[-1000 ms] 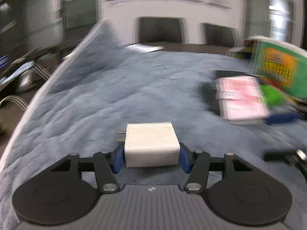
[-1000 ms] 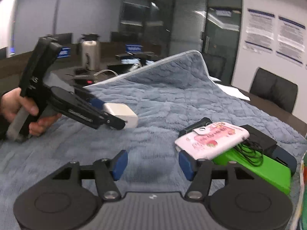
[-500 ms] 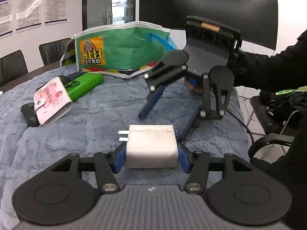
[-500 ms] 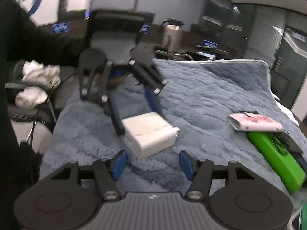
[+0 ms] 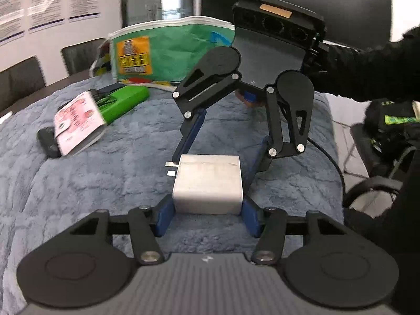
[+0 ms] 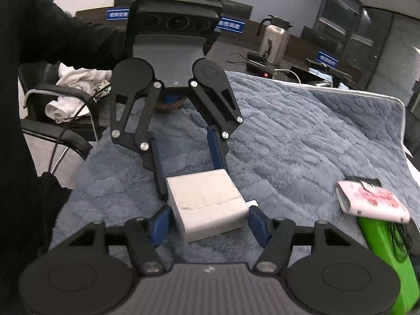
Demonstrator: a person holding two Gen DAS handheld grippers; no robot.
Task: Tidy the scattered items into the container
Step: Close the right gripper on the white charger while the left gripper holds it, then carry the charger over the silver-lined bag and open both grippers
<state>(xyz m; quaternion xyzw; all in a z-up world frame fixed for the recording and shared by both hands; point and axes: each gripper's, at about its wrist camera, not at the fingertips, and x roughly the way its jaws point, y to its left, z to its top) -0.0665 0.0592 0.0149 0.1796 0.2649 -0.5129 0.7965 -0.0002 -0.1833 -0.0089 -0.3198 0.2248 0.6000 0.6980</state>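
A white charger (image 5: 207, 183) with its prongs to the left is between the pads of my left gripper (image 5: 208, 218). Its jaws are closing and the pads press on its sides. My right gripper (image 6: 208, 225) faces it from the other side; its jaws are opening and straddle the same white charger (image 6: 207, 204) with a slight gap at each pad. The green printed bag (image 5: 168, 52) stands at the back of the blanket. A pink case (image 5: 76, 120) lies on a green box (image 5: 123, 102) at the left.
A blue-grey blanket (image 5: 78, 183) covers the table. An office chair holds a white cloth (image 6: 76, 86) beyond the blanket's edge. A steel flask (image 6: 273, 39) and cables sit on the far desk. A dark sleeve (image 5: 367, 73) reaches in from the right.
Both grippers swung round to face each other. The left one carried the charger toward the right one, whose jaws now straddle the charger's other end.
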